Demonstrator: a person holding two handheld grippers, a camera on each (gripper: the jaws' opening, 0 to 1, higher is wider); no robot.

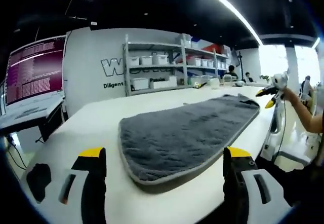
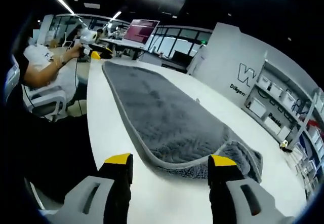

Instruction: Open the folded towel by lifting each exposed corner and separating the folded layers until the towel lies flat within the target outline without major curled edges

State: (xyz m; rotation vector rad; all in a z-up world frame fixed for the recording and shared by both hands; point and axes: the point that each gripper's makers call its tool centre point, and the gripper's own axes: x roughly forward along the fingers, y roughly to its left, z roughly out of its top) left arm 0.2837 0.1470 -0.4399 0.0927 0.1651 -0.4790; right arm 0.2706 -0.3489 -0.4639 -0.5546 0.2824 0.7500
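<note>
A long grey towel (image 1: 187,133) lies on the white table (image 1: 96,127), stretched between my two grippers. My left gripper (image 1: 165,155) stands open just in front of the towel's near rounded end, nothing between its yellow-tipped fingers. My right gripper (image 2: 171,160) is open at the opposite end of the towel (image 2: 162,112), where a corner (image 2: 243,158) is bunched and folded over. That fold looks like a small hump (image 1: 238,98) in the left gripper view. Each gripper appears in the other's view, held in a hand: the right gripper (image 1: 271,93) and the left gripper (image 2: 91,44).
A monitor (image 1: 35,69) stands at the table's left end, with a small black object (image 1: 38,178) near it. Shelves with white bins (image 1: 167,62) line the wall. A person (image 2: 40,62) sits on a chair (image 2: 45,100) beside the table edge.
</note>
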